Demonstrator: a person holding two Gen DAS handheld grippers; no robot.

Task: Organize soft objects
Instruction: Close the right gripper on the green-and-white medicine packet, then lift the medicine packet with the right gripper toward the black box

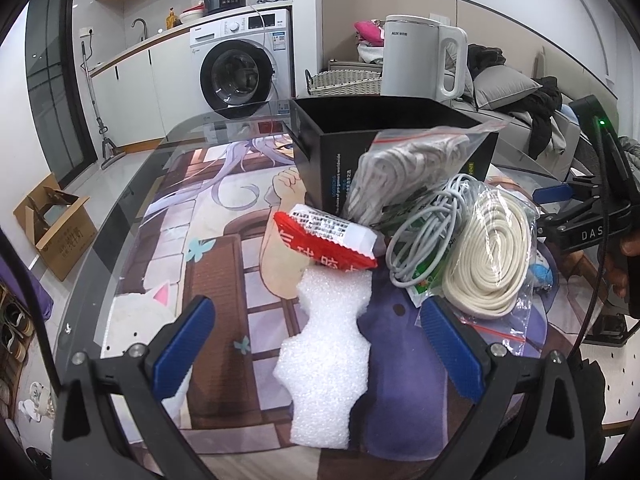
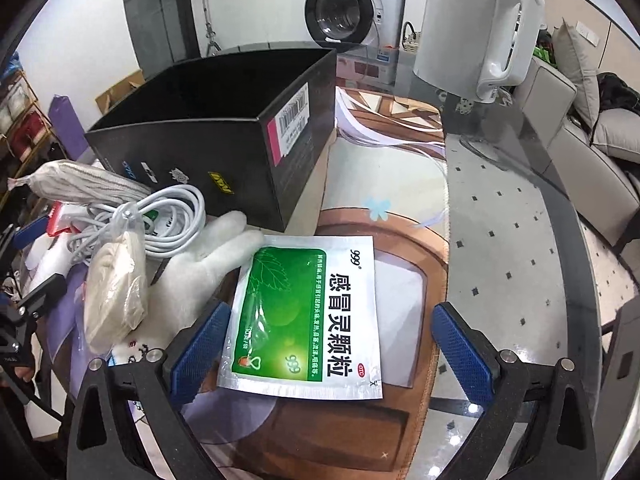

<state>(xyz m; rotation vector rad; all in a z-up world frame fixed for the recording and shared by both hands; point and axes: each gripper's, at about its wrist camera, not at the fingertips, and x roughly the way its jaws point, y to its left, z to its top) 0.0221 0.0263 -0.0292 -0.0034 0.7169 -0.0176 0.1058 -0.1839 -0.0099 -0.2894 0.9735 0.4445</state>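
Hovering low over the table (image 1: 120, 240), the left hand-held gripper (image 1: 320, 344) had its blue fingers (image 1: 188, 344) spread wide, and nothing was between them except a white foam piece (image 1: 324, 364) that lay flat on the printed mat (image 1: 224, 264), touched by neither finger. Just behind the foam lay a red packet (image 1: 324, 246) with white Chinese characters and a printed white label, too blurred to read. To its right were a loose grey cable (image 1: 424, 240), a clear bag with a cream coiled rope (image 1: 488, 256), and another zip bag of white cord (image 1: 404, 168) that leaned against the open black box (image 1: 384, 132). The box wall carried small pale writing that I could not read with certainty. Behind the box stood a white kettle (image 1: 420, 60) marked "AUX".

The right hand-held gripper (image 2: 332, 348) was also spread open and held nothing. Between its fingers (image 2: 200, 352) lay a green and silver sachet (image 2: 304, 316), flat on the mat, printed with "999", the large characters 感冒灵颗粒 and a small red "OTC" mark. One corner of the sachet rested on a white fluffy glove (image 2: 200, 276), which lay just beside the box. On the side of the box was a white barcode label (image 2: 294, 120) with a pink stripe.
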